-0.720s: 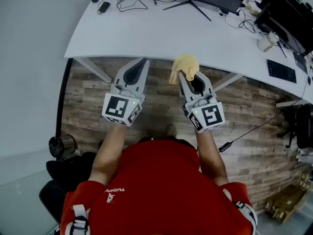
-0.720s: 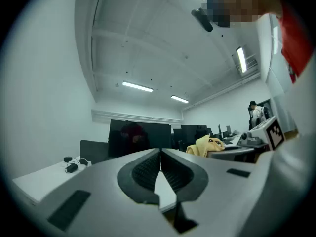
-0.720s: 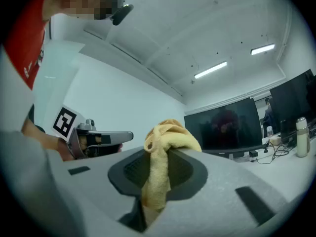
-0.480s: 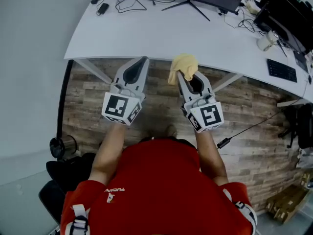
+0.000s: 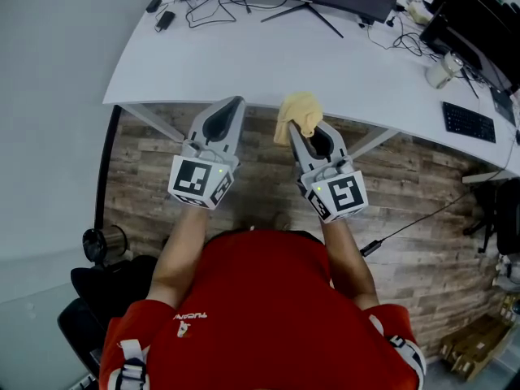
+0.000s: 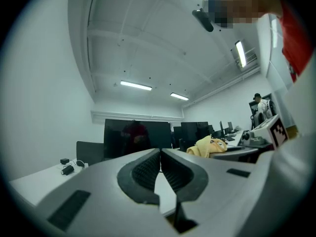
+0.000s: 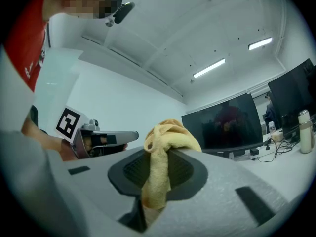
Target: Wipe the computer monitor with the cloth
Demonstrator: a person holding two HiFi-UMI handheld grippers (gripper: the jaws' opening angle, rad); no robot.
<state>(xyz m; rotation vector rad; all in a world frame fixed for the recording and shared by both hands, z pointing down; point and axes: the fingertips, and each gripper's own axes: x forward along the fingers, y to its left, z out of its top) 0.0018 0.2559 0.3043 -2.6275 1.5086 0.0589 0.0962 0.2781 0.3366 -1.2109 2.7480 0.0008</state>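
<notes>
Yellow cloth (image 5: 297, 110) sits pinched in the right claw (image 5: 299, 127); the left claw (image 5: 237, 100) is clenched, empty.

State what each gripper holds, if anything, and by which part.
The right gripper is shut on the yellow cloth, pinching its bunched middle. The left gripper is shut and empty.

White table (image 5: 244, 63) carries a keyboard (image 5: 469, 121) and cup (image 5: 443, 71) at right, cables (image 5: 213, 5) at back; wood floor (image 5: 138, 161) lies beneath.
</notes>
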